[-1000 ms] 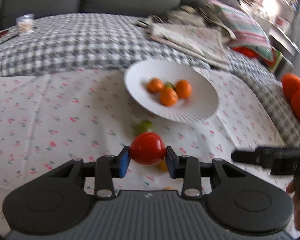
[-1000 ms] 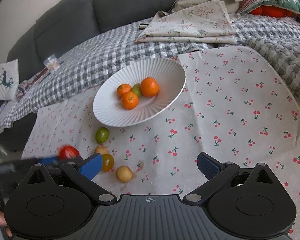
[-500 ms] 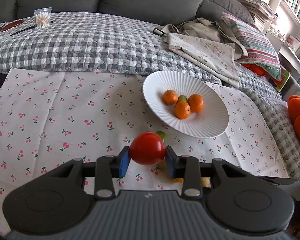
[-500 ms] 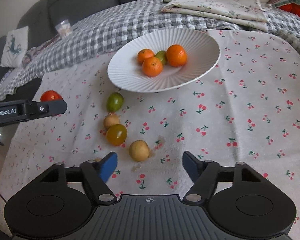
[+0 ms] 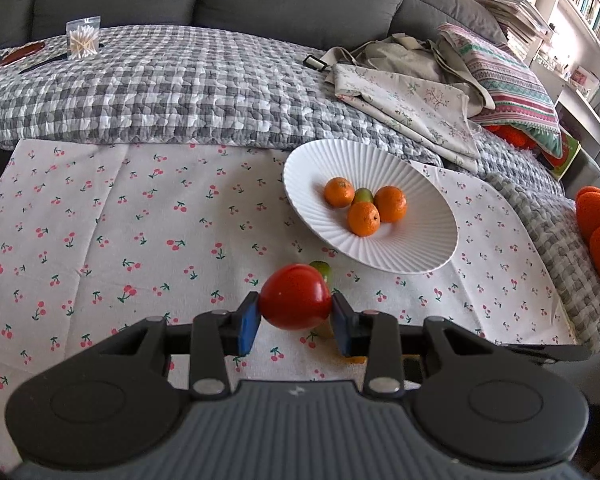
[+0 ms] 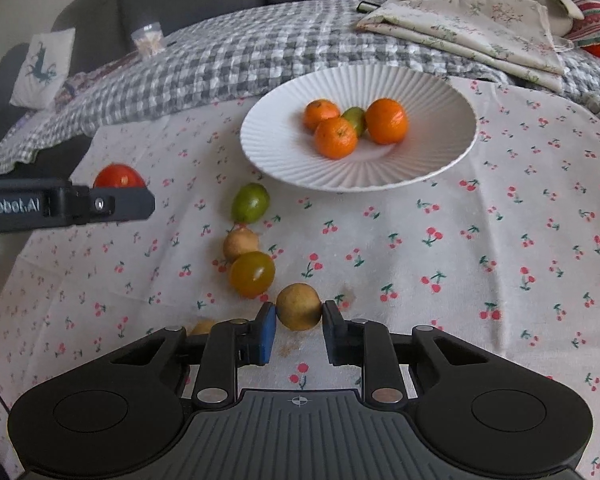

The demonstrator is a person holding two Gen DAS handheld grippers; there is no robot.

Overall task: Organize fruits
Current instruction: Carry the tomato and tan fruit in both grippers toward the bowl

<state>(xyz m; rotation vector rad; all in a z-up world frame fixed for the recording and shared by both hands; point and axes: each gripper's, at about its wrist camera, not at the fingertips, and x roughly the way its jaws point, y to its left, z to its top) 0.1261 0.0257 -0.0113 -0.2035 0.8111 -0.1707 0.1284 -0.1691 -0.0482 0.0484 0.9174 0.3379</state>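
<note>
Since the earlier frame the right tongs point(image 6: 299, 318) had closed on a tan fruit point(image 6: 299, 306); the left tongs point(image 5: 295, 317) gripped a red tomato point(image 5: 295, 297). The plate point(image 6: 440, 92) held four fruits; several lay outside it.

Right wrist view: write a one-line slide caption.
Right tongs closed on a tan fruit below the white plate.

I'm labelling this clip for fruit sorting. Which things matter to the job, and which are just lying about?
Job: red tomato in left tool; tan fruit in right tool; loose green fruit; white plate; oranges.
Lying about: folded cloth; striped pillow; cotton-swab bag.
</note>
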